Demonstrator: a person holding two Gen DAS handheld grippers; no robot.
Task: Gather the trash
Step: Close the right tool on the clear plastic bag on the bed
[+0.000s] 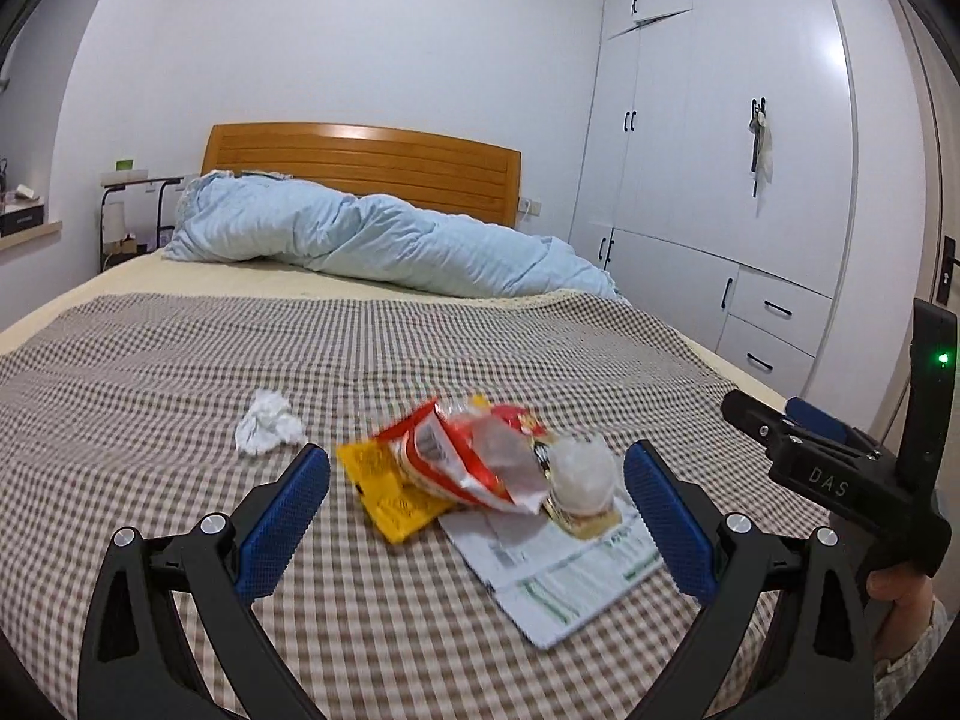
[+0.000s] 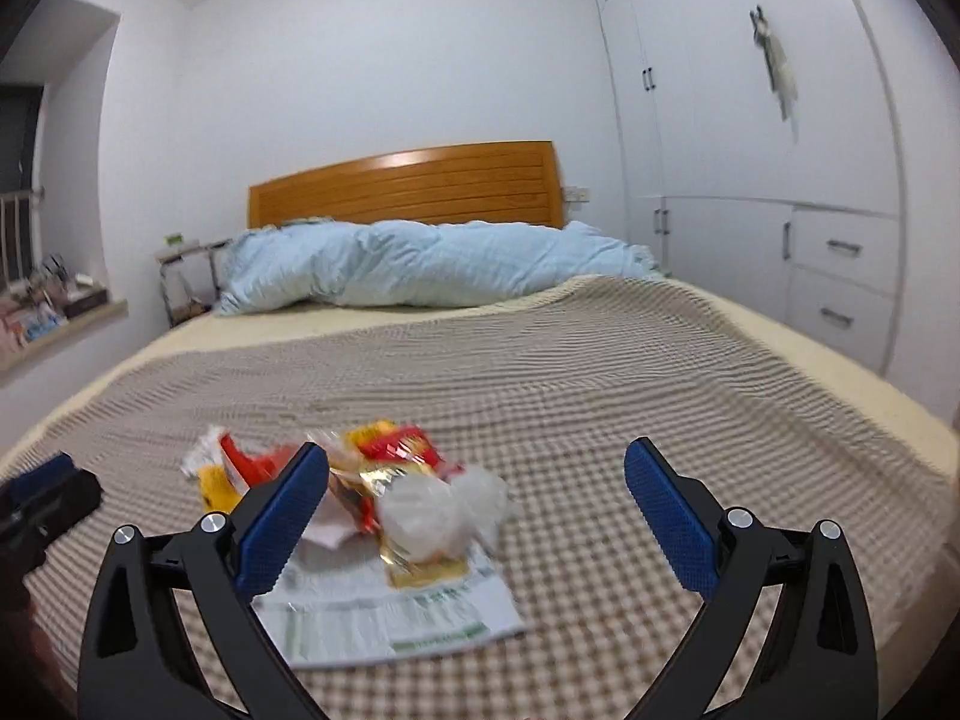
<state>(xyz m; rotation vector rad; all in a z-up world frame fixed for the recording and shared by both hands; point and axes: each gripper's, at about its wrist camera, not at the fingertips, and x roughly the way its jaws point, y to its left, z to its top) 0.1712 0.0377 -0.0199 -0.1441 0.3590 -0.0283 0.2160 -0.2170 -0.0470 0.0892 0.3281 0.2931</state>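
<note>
Both tools gaping wide: left gripper hovering over the wrapper pile mid-bedspread, right gripper flanking; crumpled tissue lying apart, open cloth all around.

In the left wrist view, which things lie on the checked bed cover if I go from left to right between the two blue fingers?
Crumpled white tissue → yellow packet → red and white snack wrapper → clear plastic ball. The printed paper sheet lies under the last ones, so I leave it out.
</note>
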